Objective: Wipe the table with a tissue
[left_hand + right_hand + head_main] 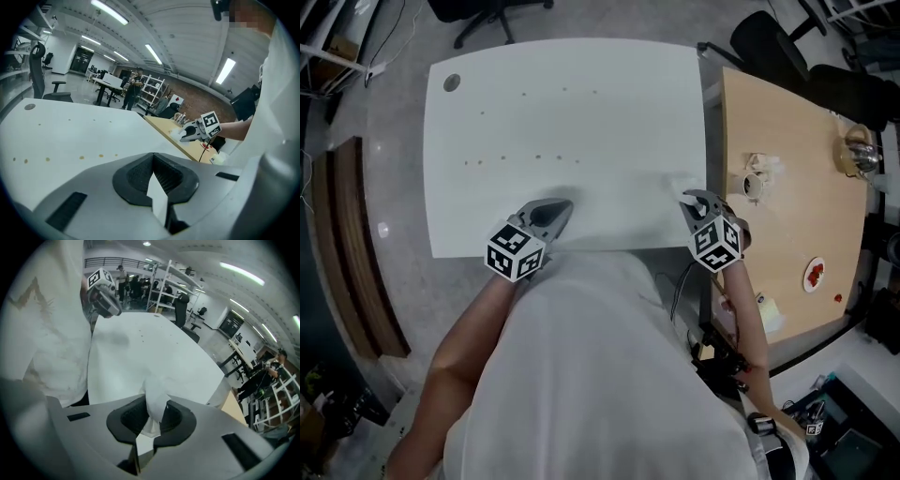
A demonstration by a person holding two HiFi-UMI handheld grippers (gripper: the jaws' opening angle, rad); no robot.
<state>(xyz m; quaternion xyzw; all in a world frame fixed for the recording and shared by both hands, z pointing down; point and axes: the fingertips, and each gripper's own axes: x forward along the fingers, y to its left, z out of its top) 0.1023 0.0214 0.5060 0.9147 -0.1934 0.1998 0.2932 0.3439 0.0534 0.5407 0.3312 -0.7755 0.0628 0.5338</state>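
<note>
- Right gripper (692, 199): jaws nearly closed, pinching the tissue (154, 404); nothing else sits between them
- Left gripper (561, 208): jaws together and empty, low over the near edge of the table (581, 122)
- Tissue, place: it sticks out forward from the right jaws, over the near right corner of the table, close to the edge that meets the wooden desk (787, 150); whether it touches the top cannot be told
- Tissue, look: white, thin and crumpled, gathered into a soft upright fold where the pads grip it, with the free end loose beyond the tips
- Key relation: a row of small brown spots (538, 157) lies ahead and to the left of the right jaws, its long axis running left to right across the table; a fainter row lies farther up
- Nearer hand: the left gripper is closer to the row but carries nothing, so the wipe probably falls to the right one
- Judged next move: bring the tissue down flat and sweep leftward along the row, with the loose end pressed on the top
</note>
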